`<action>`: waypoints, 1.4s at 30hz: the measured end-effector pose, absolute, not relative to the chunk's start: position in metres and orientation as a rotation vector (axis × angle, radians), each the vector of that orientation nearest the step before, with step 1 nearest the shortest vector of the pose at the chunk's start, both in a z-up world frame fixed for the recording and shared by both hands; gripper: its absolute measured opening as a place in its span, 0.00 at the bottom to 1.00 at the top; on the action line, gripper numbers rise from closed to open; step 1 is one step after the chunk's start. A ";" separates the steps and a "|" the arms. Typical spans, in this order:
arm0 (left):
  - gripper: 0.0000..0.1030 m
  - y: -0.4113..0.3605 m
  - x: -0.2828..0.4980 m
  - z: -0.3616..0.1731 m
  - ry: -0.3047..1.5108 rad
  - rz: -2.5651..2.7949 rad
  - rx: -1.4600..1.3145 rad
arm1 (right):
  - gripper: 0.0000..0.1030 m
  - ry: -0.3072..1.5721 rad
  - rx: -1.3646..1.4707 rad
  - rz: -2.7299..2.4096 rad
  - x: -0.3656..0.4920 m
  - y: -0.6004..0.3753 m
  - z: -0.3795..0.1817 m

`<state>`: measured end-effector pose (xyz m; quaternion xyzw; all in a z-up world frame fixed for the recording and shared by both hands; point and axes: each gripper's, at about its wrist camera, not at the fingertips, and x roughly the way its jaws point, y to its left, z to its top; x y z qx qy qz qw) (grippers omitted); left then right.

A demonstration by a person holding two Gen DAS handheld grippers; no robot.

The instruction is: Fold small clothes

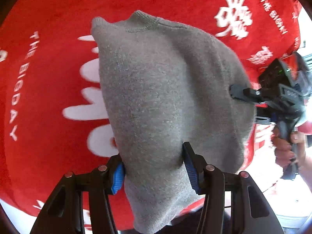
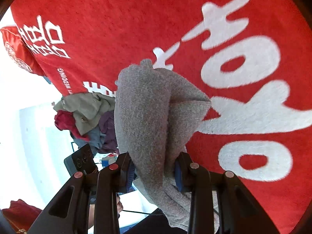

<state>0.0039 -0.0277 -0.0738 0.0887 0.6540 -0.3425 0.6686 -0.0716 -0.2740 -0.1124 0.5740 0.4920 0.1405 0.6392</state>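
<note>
Folding is barely begun: grey knit garment (image 1: 161,89) hangs unfolded above the red printed blanket (image 1: 48,78), left hand-held gripper (image 1: 154,167) and right hand-held gripper (image 2: 154,172) each clamped on it, while a clothes heap (image 2: 87,120) waits at the blanket's edge.

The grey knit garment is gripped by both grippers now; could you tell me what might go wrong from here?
1. The grey knit garment bunches thickly between the left gripper pads, so it may slip out.
2. The right gripper holds a doubled fold; layers could separate unevenly.
3. The clothes pile lies close and could snag.
</note>
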 end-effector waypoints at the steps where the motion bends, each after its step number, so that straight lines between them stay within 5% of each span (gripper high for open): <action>1: 0.55 -0.024 0.005 -0.083 1.466 -0.737 0.228 | 0.36 1.131 1.294 0.313 -0.069 -0.270 -0.118; 5: 0.75 -0.006 0.013 -0.103 1.439 -0.625 0.274 | 0.48 1.233 1.185 0.113 -0.056 -0.270 -0.149; 10: 0.76 0.009 0.011 -0.089 1.410 -0.571 0.301 | 0.59 1.219 1.129 0.045 -0.076 -0.281 -0.128; 13: 1.00 0.018 0.009 -0.078 1.385 -0.556 0.276 | 0.59 1.193 1.097 0.026 -0.092 -0.276 -0.108; 18: 1.00 0.015 0.008 -0.072 1.391 -0.556 0.242 | 0.58 1.212 1.136 0.041 -0.094 -0.267 -0.121; 20: 1.00 0.012 0.007 -0.066 1.388 -0.554 0.253 | 0.17 1.251 1.128 0.052 -0.087 -0.261 -0.129; 25: 1.00 0.015 -0.005 -0.029 1.303 -0.637 0.269 | 0.16 1.252 0.853 0.069 -0.080 -0.245 -0.091; 28: 1.00 0.013 -0.010 -0.029 1.287 -0.626 0.287 | 0.17 1.365 0.772 -0.004 -0.088 -0.250 -0.121; 30: 1.00 0.013 -0.011 -0.033 1.305 -0.605 0.299 | 0.22 1.344 0.931 -0.016 -0.098 -0.267 -0.139; 32: 1.00 0.015 -0.012 -0.036 1.313 -0.586 0.292 | 0.41 1.303 1.014 -0.091 -0.112 -0.280 -0.136; 33: 1.00 0.015 -0.013 -0.040 1.321 -0.572 0.311 | 0.43 1.297 1.015 -0.112 -0.117 -0.282 -0.134; 42: 1.00 0.006 -0.026 -0.054 1.361 -0.503 0.443 | 0.32 1.222 0.944 0.020 -0.148 -0.231 -0.070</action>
